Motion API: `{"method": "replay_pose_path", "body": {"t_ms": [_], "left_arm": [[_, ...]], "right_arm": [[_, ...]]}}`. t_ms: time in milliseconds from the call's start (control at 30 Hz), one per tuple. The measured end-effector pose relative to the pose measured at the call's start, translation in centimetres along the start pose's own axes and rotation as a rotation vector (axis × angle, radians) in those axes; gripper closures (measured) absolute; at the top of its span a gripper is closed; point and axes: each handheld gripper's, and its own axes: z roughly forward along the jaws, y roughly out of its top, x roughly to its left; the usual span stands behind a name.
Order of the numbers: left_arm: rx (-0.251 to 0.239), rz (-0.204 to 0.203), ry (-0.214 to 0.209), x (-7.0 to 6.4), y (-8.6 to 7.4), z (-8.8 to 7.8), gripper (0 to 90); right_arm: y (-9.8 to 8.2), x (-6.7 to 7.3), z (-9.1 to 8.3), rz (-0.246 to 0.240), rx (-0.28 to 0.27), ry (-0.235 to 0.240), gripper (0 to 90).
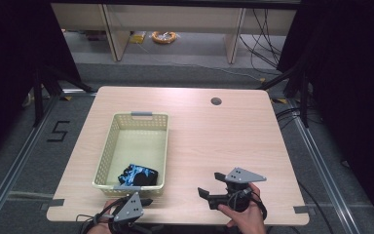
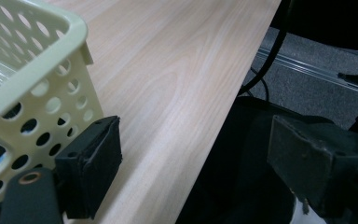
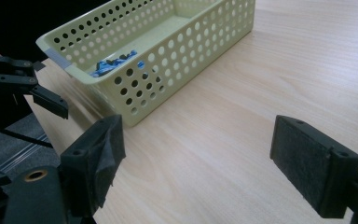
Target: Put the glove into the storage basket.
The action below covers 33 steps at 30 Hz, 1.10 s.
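Note:
A pale yellow perforated basket [image 1: 108, 146] stands on the left half of the wooden table, and a black and blue bundle [image 1: 137, 174] lies in its near end. The bundle's blue part [image 3: 114, 63] shows over the basket wall [image 3: 182, 56] in the right gripper view. My left gripper [image 1: 143, 201] is at the table's near edge, just in front of the basket's near right corner [image 2: 51, 88], open and empty. My right gripper [image 1: 210, 184] hovers over the table's near right part, pointing left toward the basket, open with nothing between its pads [image 3: 307, 163].
The wooden table [image 1: 214, 141] has a round cable hole [image 1: 216, 101] near its far edge. Beyond it are desk legs, cables and a yellow coil [image 1: 164, 36] on the floor. Metal rails [image 1: 321, 161] run along both sides of the table.

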Motion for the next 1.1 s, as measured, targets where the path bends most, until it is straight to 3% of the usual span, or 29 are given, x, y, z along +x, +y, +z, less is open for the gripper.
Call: {"method": "replay_pose_path", "body": {"t_ms": [33,67,100,133,167,200,267,333,433,467,500,533,567,600,633,767,833,900,933,967,1000,1033,1067,1100], "left_arm": [[-0.015,-0.038,-0.007,-0.2,-0.2,0.2,16.8],[-0.006,-0.038,-0.007,-0.1,-0.2,0.2,16.8],[-0.003,-0.034,0.006,-0.1,-0.3,0.2,16.7],[-0.006,-0.045,-0.006,-0.2,-0.4,0.4,16.8],[0.004,-0.028,0.006,-0.2,-0.4,0.3,16.7],[-0.003,-0.037,0.003,-0.3,-0.6,0.4,16.7],[0.009,-0.03,-0.006,-0.3,-0.6,0.3,16.6],[0.003,-0.004,0.012,-0.2,-0.6,0.2,16.7],[0.011,-0.013,0.035,-0.2,-0.9,0.2,16.6],[0.009,-0.017,0.036,-0.2,-1.0,0.1,16.6],[0.018,-0.009,0.033,-0.1,-1.0,0.1,16.5],[0.006,-0.025,0.026,-0.2,-1.1,0.1,16.5],[0.008,-0.014,0.039,-0.2,-1.1,-0.1,16.5],[0.008,-0.031,0.031,-0.3,-1.2,-0.1,16.5],[0.004,-0.022,0.03,-0.2,-1.3,-0.1,16.5],[0.02,-0.054,0.031,0.1,-1.5,-0.5,16.5],[0.012,-0.06,0.041,0.2,-1.6,-0.5,16.5],[0.02,-0.063,0.04,0.2,-1.7,-0.5,16.5],[0.021,-0.064,0.038,0.2,-1.8,-0.5,16.5],[0.047,-0.042,0.033,0.3,-1.8,-0.7,16.4],[0.037,-0.012,0.045,0.3,-1.8,-0.7,16.5],[0.021,-0.059,0.044,0.0,-1.9,-0.5,16.4],[0.034,-0.057,0.031,0.0,-1.9,-0.5,16.4],[0.038,-0.055,0.036,0.0,-1.9,-0.5,16.4]], "right_arm": [[-0.2,0.0,0.0,-0.001,0.01,-0.004,18.7],[-0.4,0.2,0.0,0.023,0.022,-0.01,18.6],[-0.4,0.0,0.1,0.003,0.007,-0.001,18.3],[-0.6,0.2,0.0,0.022,0.023,-0.002,18.0],[-0.7,0.1,0.2,-0.006,0.007,-0.005,17.8],[-0.8,0.1,0.1,-0.012,0.016,0.002,17.5],[-1.0,0.2,0.2,-0.001,0.011,0.014,17.4],[-1.3,0.4,0.1,0.024,0.017,0.015,17.3],[-1.6,0.6,-0.1,0.027,0.021,0.011,17.2],[-1.7,0.5,-0.1,0.008,0.016,0.012,17.3],[-1.9,0.8,-0.3,0.034,0.023,0.01,17.2],[-2.0,0.5,-0.2,-0.011,0.012,0.004,17.2],[-2.2,0.6,-0.3,-0.003,0.025,0.01,17.3],[-2.4,0.8,-0.3,0.014,0.033,0.005,17.3],[-2.6,0.7,-0.3,-0.006,0.031,0.011,17.2],[-3.1,0.9,-0.8,0.024,0.043,0.002,17.4],[-3.4,0.7,-0.9,-0.005,0.037,-0.003,17.4],[-3.7,0.8,-1.3,0.026,0.062,-0.005,17.4],[-3.9,0.7,-1.2,0.004,0.051,0.002,17.3],[-4.0,0.8,-1.2,0.025,0.061,0.008,17.4],[-4.2,0.7,-1.3,0.001,0.067,0.002,17.3],[-4.3,0.8,-1.4,-0.005,0.081,-0.004,17.4],[-4.4,0.9,-1.3,0.006,0.077,0.007,17.4],[-4.5,0.8,-1.4,-0.015,0.082,0.009,17.4]]}}
